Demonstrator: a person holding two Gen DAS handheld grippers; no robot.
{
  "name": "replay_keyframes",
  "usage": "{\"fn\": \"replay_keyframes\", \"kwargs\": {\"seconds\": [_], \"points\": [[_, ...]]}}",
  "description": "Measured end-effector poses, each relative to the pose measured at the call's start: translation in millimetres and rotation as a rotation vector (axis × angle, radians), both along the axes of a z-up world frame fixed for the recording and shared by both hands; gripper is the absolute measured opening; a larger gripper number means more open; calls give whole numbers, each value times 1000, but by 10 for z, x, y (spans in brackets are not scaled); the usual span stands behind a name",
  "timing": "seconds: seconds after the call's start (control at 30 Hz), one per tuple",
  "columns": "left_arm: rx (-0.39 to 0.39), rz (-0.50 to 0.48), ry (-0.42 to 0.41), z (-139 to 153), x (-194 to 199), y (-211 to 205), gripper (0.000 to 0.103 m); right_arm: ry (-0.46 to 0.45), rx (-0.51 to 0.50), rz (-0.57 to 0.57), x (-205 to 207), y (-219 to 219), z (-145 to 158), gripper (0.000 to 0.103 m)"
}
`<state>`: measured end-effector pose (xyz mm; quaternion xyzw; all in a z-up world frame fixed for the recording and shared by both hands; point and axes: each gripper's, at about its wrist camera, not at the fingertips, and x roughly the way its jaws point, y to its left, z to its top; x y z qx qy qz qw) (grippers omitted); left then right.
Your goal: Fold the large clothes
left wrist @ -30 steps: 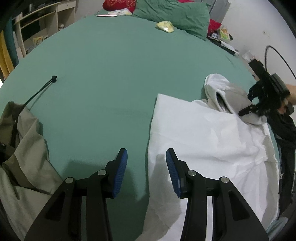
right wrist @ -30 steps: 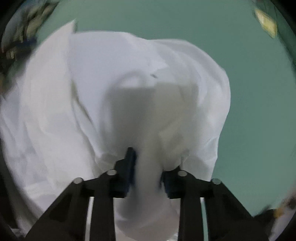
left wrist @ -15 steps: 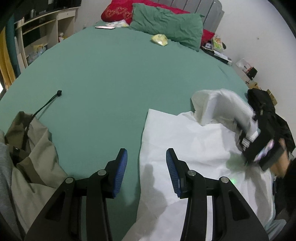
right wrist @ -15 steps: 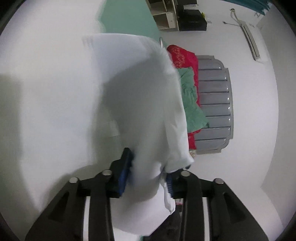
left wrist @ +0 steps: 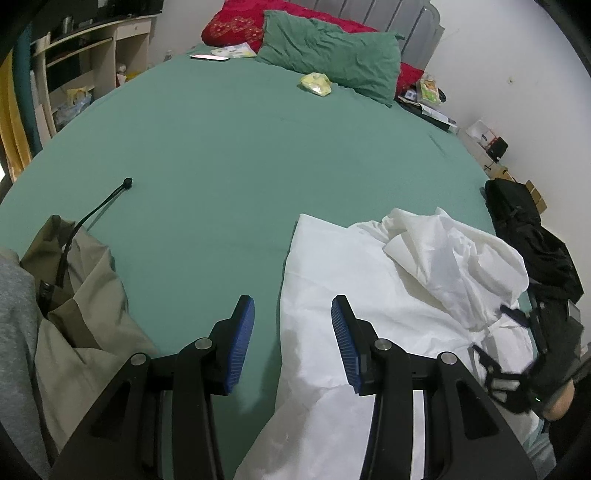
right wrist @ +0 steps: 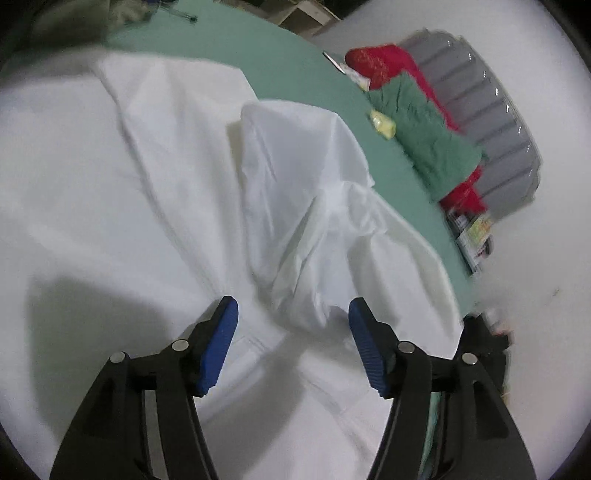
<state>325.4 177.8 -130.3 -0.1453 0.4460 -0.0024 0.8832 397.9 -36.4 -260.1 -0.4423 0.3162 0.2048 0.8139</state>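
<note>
A large white garment [left wrist: 369, 302] lies spread on the green bed [left wrist: 229, 147], with a bunched fold [left wrist: 454, 266] piled on its right side. My left gripper [left wrist: 291, 325] is open and empty, hovering over the garment's left edge. My right gripper [right wrist: 293, 332] is open just above the garment [right wrist: 129, 184], with the crumpled fold [right wrist: 306, 221] lying loose between and ahead of its jaws. It also shows at the right of the left wrist view [left wrist: 517, 354].
An olive and grey clothes pile [left wrist: 66, 314] with a black cord [left wrist: 103, 203] lies at the left. A green pillow [left wrist: 332, 51], red cushion [left wrist: 236, 26] and yellow packet [left wrist: 316, 83] lie at the headboard. A black bag [left wrist: 528, 236] sits at the right bed edge.
My right gripper carried a fold of the white garment over its body, then opened and let it drop. The left gripper stayed open and drew back a little.
</note>
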Motion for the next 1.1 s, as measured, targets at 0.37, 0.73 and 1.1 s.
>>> {"fn": "replay_keyframes", "kwargs": {"seconds": [0.37, 0.73, 1.1], "points": [[20, -31, 8, -31, -15, -91, 46, -62, 289, -306, 299, -550, 386, 62], [14, -50, 23, -88, -14, -158, 46, 174, 623, -571, 274, -1413, 69, 65], [27, -72, 11, -60, -43, -263, 46, 55, 598, -481, 576, -375, 280, 65]]}}
